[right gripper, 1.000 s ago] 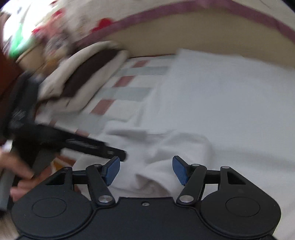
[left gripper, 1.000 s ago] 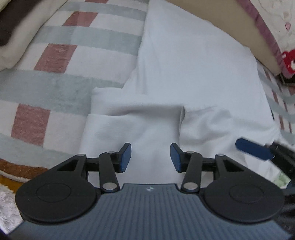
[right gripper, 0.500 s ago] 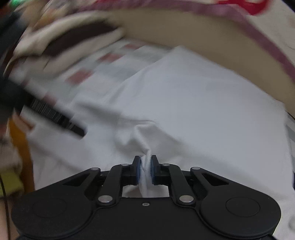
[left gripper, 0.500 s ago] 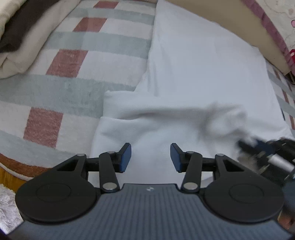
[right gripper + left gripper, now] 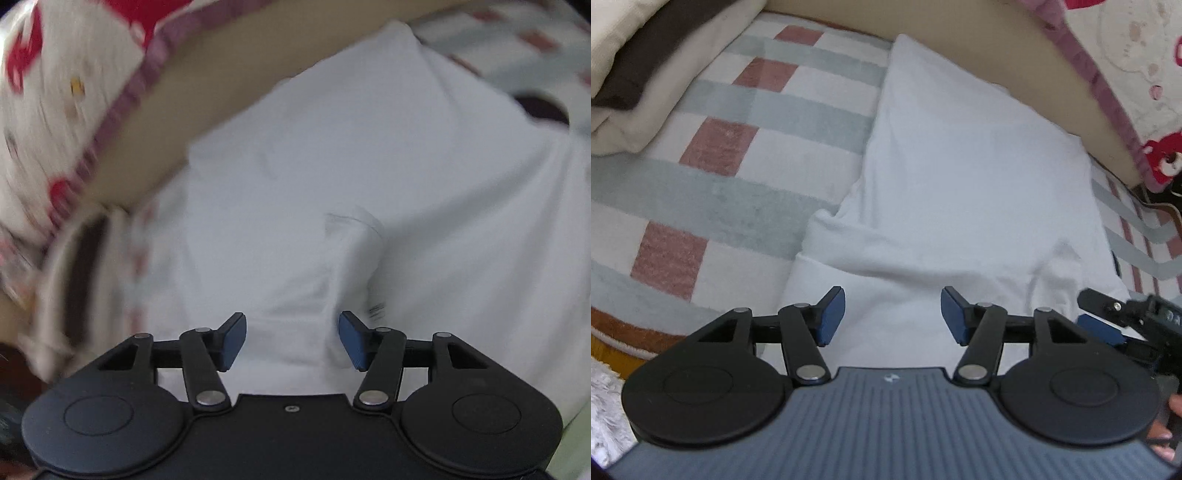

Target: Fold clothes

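Two hand-held grippers, both with jaws parted and empty, poised over a white garment (image 5: pixel 960 177) spread on a checked blanket (image 5: pixel 750 110).

Nearest, the left gripper (image 5: pixel 893 315) hangs above the garment's near folded edge, its blue pads (image 5: pixel 833 314) apart with cloth visible between them. The right gripper (image 5: pixel 291 339), likewise spread wide, sits over a folded flap bearing a small printed label (image 5: pixel 376 309); this view is motion-blurred. Its tip also appears at the left view's right edge. Farther off lie stacked beige and dark folded textiles (image 5: pixel 639 62) and a patterned cushion (image 5: pixel 1137 74).
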### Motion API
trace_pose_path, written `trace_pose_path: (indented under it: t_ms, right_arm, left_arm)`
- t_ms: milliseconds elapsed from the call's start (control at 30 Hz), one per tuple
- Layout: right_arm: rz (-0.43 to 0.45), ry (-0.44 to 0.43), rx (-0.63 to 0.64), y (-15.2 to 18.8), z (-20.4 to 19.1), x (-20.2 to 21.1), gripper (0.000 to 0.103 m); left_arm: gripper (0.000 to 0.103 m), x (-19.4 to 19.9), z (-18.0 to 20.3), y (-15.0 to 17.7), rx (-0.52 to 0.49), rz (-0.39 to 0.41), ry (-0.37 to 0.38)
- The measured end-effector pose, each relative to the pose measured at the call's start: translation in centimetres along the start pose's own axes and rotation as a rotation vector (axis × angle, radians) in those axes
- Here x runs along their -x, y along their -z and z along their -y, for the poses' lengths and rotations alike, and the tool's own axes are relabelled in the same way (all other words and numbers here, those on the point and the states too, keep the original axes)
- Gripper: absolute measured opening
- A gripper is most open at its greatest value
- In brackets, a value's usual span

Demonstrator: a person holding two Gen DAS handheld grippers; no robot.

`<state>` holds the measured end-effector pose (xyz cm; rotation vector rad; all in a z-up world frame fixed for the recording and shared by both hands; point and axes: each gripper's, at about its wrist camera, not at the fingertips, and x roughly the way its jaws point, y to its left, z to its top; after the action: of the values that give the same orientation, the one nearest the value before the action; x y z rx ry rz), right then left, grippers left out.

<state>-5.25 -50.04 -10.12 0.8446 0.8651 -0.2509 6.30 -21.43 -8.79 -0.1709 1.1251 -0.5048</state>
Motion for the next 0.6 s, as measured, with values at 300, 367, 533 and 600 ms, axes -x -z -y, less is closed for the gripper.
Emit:
trace_pose_path:
  t_ms: [300,367,533,600]
  right_arm:
    - [-0.138,0.564,0.513,2.9,-7.6,-4.6,0.063]
    - [-0.001,0.571,0.574,4.2,-8.4,-3.9,0.063]
    - [0.199,0.407,0.727,5.7,-7.1,-1.8,0.063]
    - [0.173,0.427,0.725,4.8,-5.5,-2.5,0.062]
  left_arm:
    - [0.064,-3.9,1.4,-0.3,-0.188,0.002,-0.165]
    - [0.064,-4.1,2.0,-0.1,-0.232,0.014,-0.187]
    - [0.064,-5.0,3.8,0.8,-0.281,-0.004,-0.169]
    - [0.064,-5.5,4.5,1.2,-0.290,-0.021,-0.165]
